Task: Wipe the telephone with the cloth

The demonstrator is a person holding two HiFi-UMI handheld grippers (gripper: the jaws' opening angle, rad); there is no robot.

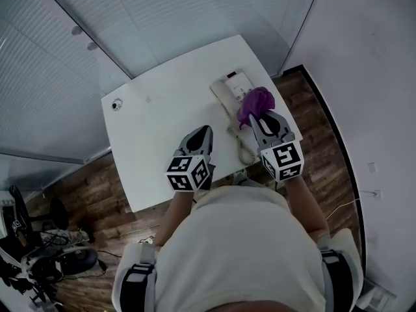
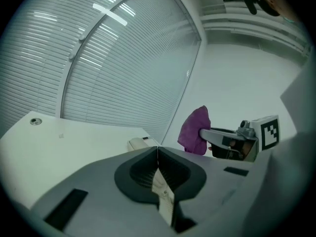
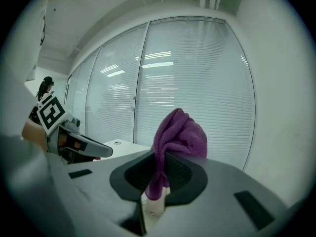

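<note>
1. Step in hand: looks like the approach right before wiping. The right gripper [image 3: 159, 157] has its jaws clamped on a purple cloth [image 3: 178, 132]. Most of the cloth is bunched up above and in front of the jaws.
2. In the head view the cloth sits right over the near end of the telephone [image 1: 229, 88]. Whether it's actually touching the phone or just hovering is not possible to tell from these angles.
3. The telephone is a cream desk phone near the far right corner of the white table [image 1: 156, 135]. Its curly cord trails toward the person, along the right edge.
4. The left gripper [image 2: 158, 158] is pinched fully closed with nothing in it. It's over bare tabletop, to the left of the phone and apart from it, so it's not bracing anything.
5. Next move, as a guess: press the cloth wad down onto the phone body and drag it across. The phone looks light and could slide on that smooth top, so the idle left gripper may be needed to steady it. The cord is also an easy thing to snag.
6. Containers: none anywhere in view, no bin, tray or box. The only other thing on the table is a small round fitting [image 1: 117, 104] near the far left corner.
</note>
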